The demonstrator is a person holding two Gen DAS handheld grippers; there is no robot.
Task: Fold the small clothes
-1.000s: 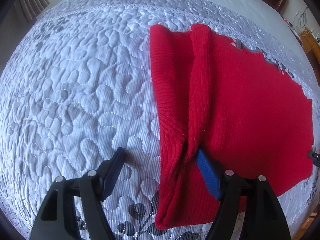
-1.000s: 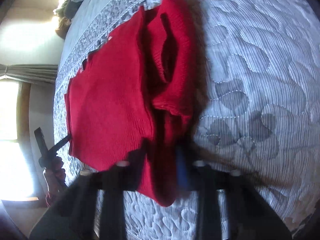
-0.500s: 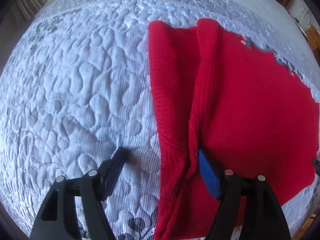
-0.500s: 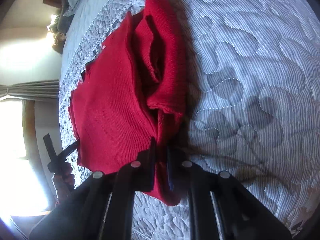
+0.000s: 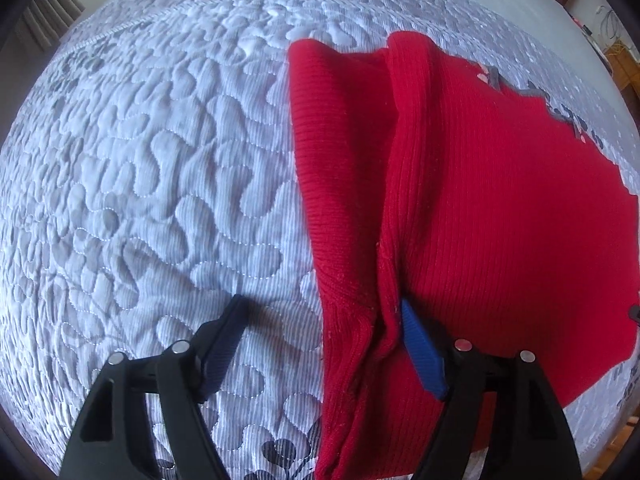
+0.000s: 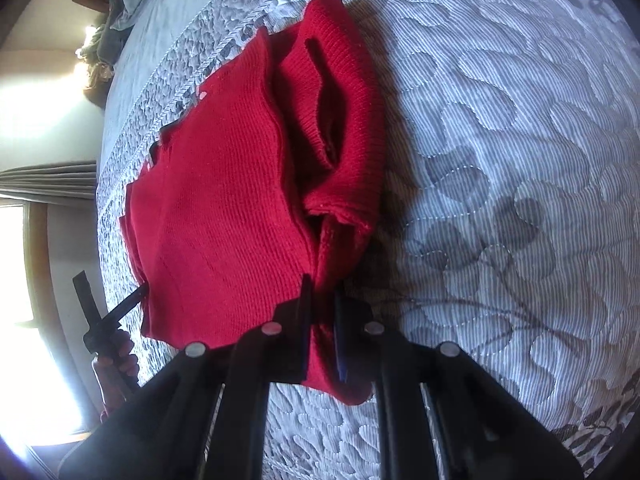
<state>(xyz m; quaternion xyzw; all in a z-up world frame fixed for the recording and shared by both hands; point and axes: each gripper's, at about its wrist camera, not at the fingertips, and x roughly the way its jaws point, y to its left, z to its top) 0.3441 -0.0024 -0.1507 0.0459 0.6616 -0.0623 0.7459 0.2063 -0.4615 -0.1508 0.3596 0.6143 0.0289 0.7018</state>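
A red knit garment (image 5: 500, 208) lies partly folded on the quilted bedspread, with a sleeve folded along its left side. My left gripper (image 5: 320, 320) is open, its jaws wide around the garment's near left edge; one blue-padded finger (image 5: 420, 348) rests against a fold. In the right wrist view the same garment (image 6: 224, 216) shows, and my right gripper (image 6: 322, 292) is shut on its near corner. The left gripper (image 6: 108, 316) also shows there, at the garment's far corner.
The grey-white quilted bedspread (image 5: 160, 184) spreads to the left of the garment. A window with a curtain (image 6: 44, 176) and piled bedding (image 6: 116, 12) lie beyond the bed. A wooden piece of furniture (image 5: 616, 56) stands at the far right.
My right gripper has closed on the garment's near corner and the fold has tightened. My left gripper has stayed open and shifted slightly closer along the garment's edge.
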